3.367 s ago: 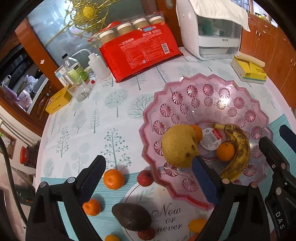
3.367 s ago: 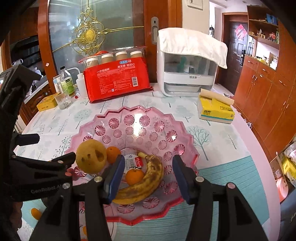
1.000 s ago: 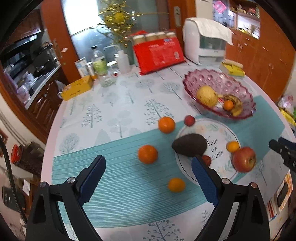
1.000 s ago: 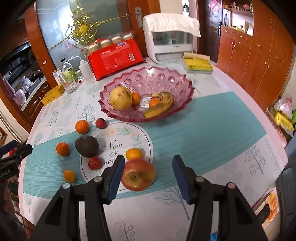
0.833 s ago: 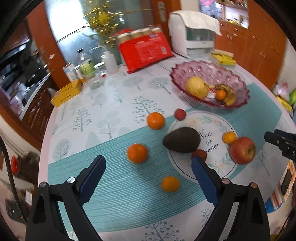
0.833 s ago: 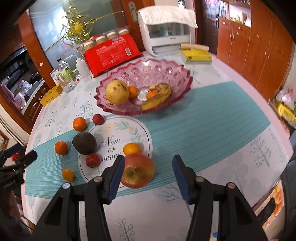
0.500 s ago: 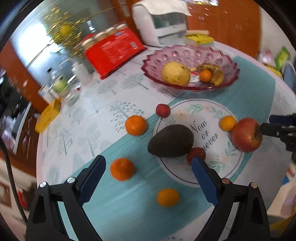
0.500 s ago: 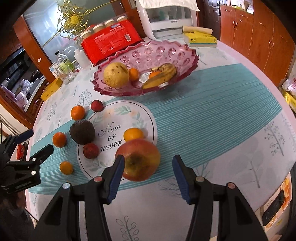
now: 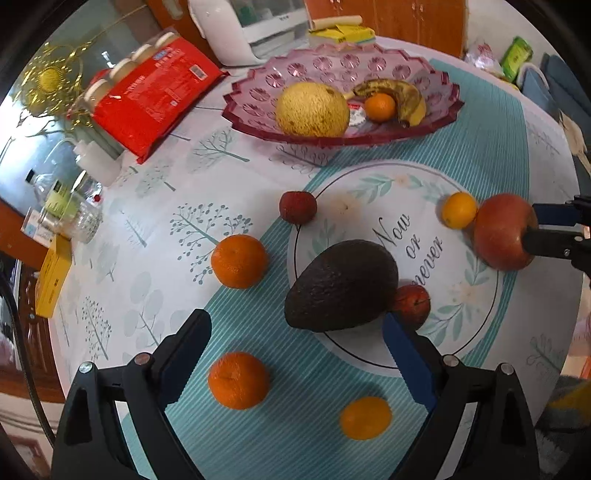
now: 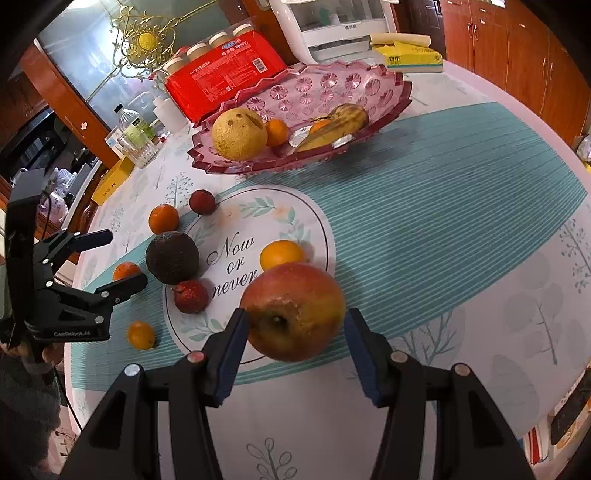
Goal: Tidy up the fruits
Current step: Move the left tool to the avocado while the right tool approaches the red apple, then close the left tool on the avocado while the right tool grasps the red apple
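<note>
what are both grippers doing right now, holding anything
Left gripper: open, empty, above the avocado.
Right gripper: jaws around the apple; a firm grip cannot be told.

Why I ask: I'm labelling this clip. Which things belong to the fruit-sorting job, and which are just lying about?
Job: pink bowl, apple, avocado, loose oranges, small red fruits.
Lying about: red cup pack, yellow box, white appliance, plastic bottle.
</note>
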The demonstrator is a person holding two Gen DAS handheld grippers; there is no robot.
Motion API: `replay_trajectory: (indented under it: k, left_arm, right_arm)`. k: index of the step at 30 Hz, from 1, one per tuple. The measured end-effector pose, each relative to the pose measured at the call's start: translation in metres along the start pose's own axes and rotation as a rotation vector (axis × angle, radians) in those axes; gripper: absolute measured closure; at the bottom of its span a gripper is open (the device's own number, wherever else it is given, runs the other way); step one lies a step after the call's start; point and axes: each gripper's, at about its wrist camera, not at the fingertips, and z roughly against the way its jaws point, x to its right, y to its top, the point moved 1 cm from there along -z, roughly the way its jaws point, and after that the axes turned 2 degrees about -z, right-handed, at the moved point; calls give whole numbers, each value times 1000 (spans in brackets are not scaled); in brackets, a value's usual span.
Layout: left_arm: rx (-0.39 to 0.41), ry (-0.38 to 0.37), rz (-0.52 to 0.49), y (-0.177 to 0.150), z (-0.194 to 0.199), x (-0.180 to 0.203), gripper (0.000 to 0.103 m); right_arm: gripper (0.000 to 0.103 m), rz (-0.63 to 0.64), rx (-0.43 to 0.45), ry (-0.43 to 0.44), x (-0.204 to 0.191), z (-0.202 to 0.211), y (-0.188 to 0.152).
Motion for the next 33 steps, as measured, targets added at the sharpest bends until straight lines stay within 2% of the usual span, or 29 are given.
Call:
replay_trajectory:
  k: [8, 16, 21, 26, 33]
  left_arm:
    - [-27, -18, -108, 10, -17, 8, 9]
    - [-44, -54, -133, 19, -31, 14, 9]
    - [-45, -82, -88, 24, -37, 13, 11]
    - [-60, -132, -21, 26, -44, 11, 24]
    - [-76, -183, 100, 22, -52, 4, 32]
  right_arm:
    - [41, -8, 14, -9, -3, -5, -3]
    - [36, -18, 21, -20, -3, -13, -3]
    - [34, -9, 20, -42, -5, -19, -4]
    - [33, -4, 19, -60, -7, -24, -4]
    - [32, 10, 7, -89, -9, -34, -4]
